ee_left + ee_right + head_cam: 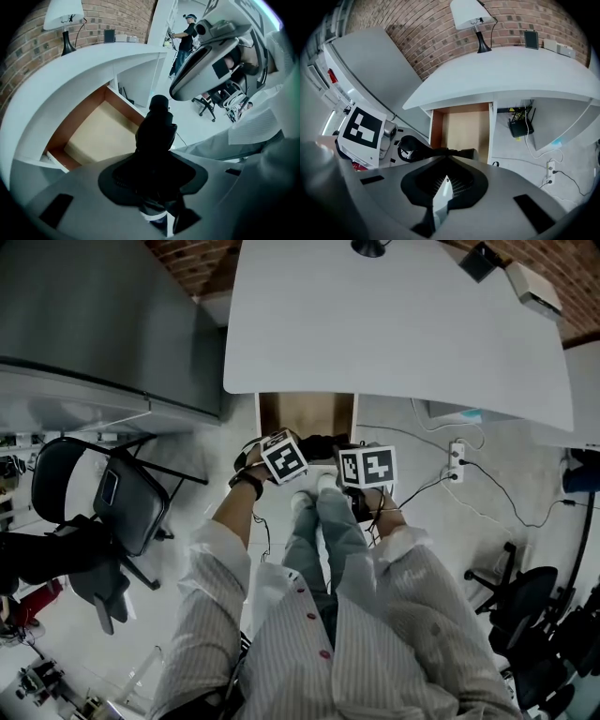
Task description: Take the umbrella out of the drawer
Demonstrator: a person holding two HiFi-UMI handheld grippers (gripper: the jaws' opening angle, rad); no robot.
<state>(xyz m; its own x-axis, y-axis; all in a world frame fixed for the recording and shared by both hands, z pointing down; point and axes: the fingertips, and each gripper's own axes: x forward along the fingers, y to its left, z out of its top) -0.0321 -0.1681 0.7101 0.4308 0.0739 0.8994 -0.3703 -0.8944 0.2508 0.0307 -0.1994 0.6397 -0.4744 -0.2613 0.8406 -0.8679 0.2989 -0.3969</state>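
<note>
Pinching the folded umbrella (154, 133) over the drawer (466, 126): left hand-held gripper (154, 161) and right hand-held gripper (444, 161); likely light, stiff, slick fabric, so hold mid-body.

White-shaded lamp (472, 14) on white desk (394, 324), brick wall (436, 37), black office chair (127, 507), floor power strip (457, 460)

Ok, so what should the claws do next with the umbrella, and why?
Probably carry the umbrella up and set it on the desk. The left claw is clamped on it, and the right claw seems to pinch it too. It is already clear of the open drawer, which looks bare inside, so it only needs somewhere to rest.
</note>
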